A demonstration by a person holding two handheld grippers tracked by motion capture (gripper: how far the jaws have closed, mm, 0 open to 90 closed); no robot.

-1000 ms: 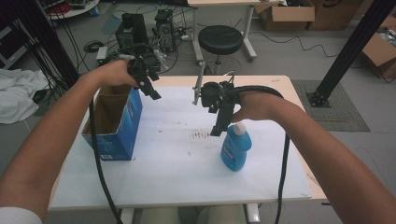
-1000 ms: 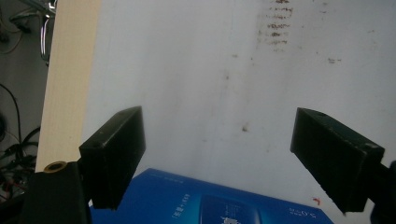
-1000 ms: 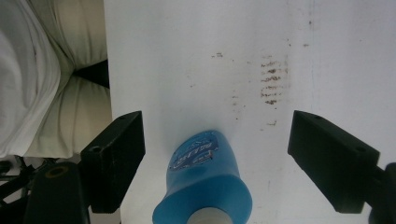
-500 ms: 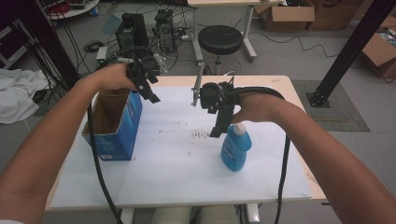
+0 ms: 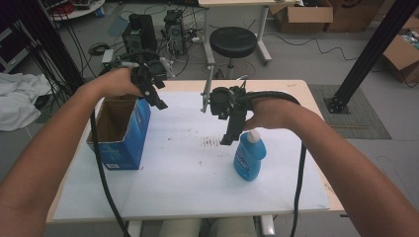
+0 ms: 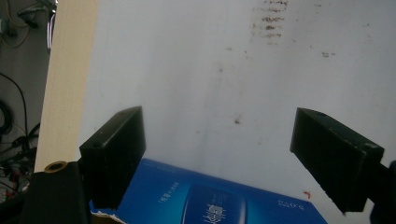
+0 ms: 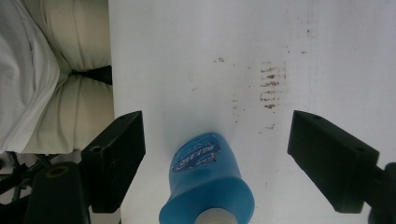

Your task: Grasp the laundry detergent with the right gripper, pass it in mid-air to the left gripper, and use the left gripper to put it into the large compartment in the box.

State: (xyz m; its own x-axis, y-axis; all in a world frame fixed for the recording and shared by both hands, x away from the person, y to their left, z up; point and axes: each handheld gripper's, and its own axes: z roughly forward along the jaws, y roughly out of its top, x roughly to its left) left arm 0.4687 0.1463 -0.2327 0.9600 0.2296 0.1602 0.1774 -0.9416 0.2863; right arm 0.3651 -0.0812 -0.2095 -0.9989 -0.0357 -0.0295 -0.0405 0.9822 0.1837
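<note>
Barely anything has shifted vs the earlier frames: both arms sit in about the same spots, bottle and box unmoved. Left hand-held gripper (image 5: 159,101) hangs over the far right corner of the blue cardboard box (image 5: 129,138), which stands open-topped near the left edge of the table (image 5: 188,192); its jaws are spread wide w/ nothing between them, and in the left gripper view the box's printed blue side (image 6: 219,200) lies just below the jaws w/ bare white tabletop beyond. Right hand-held gripper (image 5: 228,138) points down, tips just left of the neck of the blue bottle (image 5: 248,157), close beside it; can't tell from the high view whether they touch. Bottle stands upright on the table, right of centre and toward the near side, white cap (image 5: 253,136) on top, right hand (image 5: 269,112) directly behind and above it. In the right gripper view the bottle (image 7: 208,182) rises between the two jaws, roughly centred, w/ clear gaps on both sides, so that gripper is released too, not clamped on it. A patch of brown smudge marks (image 5: 211,143) sits on the tabletop between box and bottle, nearer the bottle; same marks show in the right gripper view (image 7: 271,88) past the bottle. Black cables trail from each gripper back over the near table edge. Behind the table, on the floor: a black round stool (image 5: 233,42) and some electronics boxes (image 5: 155,29).
</note>
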